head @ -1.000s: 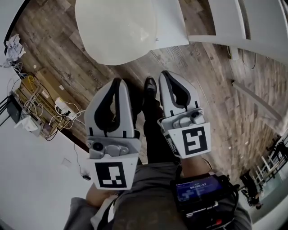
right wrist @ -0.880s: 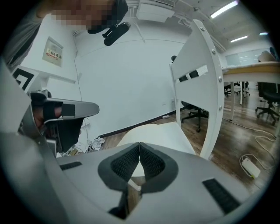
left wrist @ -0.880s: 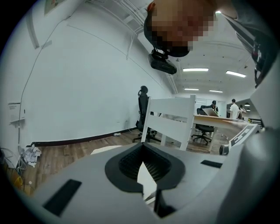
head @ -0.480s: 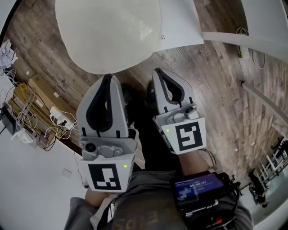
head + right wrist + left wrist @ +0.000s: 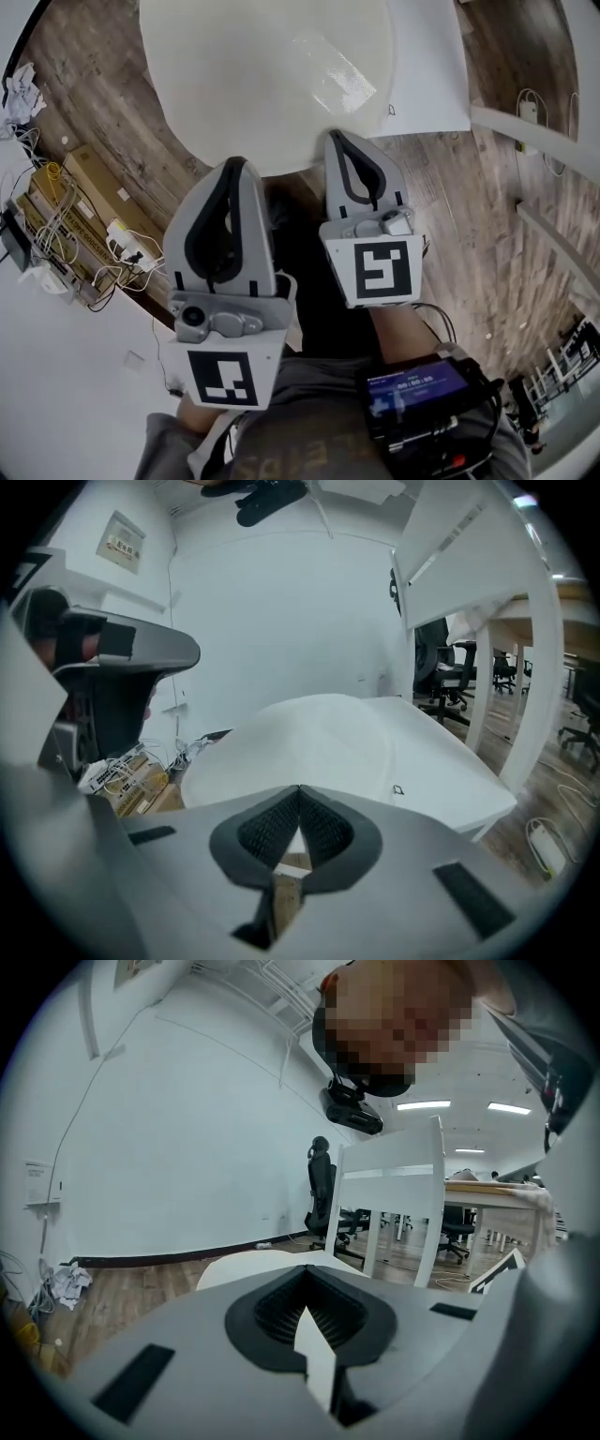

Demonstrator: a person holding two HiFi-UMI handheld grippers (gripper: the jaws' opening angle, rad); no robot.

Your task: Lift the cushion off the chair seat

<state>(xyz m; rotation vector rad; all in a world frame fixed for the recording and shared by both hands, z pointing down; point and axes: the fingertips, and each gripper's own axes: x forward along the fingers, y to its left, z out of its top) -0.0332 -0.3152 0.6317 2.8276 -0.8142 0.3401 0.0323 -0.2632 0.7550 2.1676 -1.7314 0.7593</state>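
Jaws: left gripper [image 5: 236,162] and right gripper [image 5: 336,137] both pressed together, empty
Cushion [image 5: 267,75]: on chair seat [image 5: 431,84], just ahead of both tips

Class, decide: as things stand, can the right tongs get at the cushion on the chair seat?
Probably yes: the right tongs, shut, point at the near edge of the cushion with nothing between; they must open first.

The cushion [image 5: 262,75] is cream, the chair [image 5: 427,75] white, the floor [image 5: 487,216] streaky brown planks, and the grey left gripper [image 5: 234,167] and right gripper [image 5: 339,139] carry black linings and black-and-white square markers
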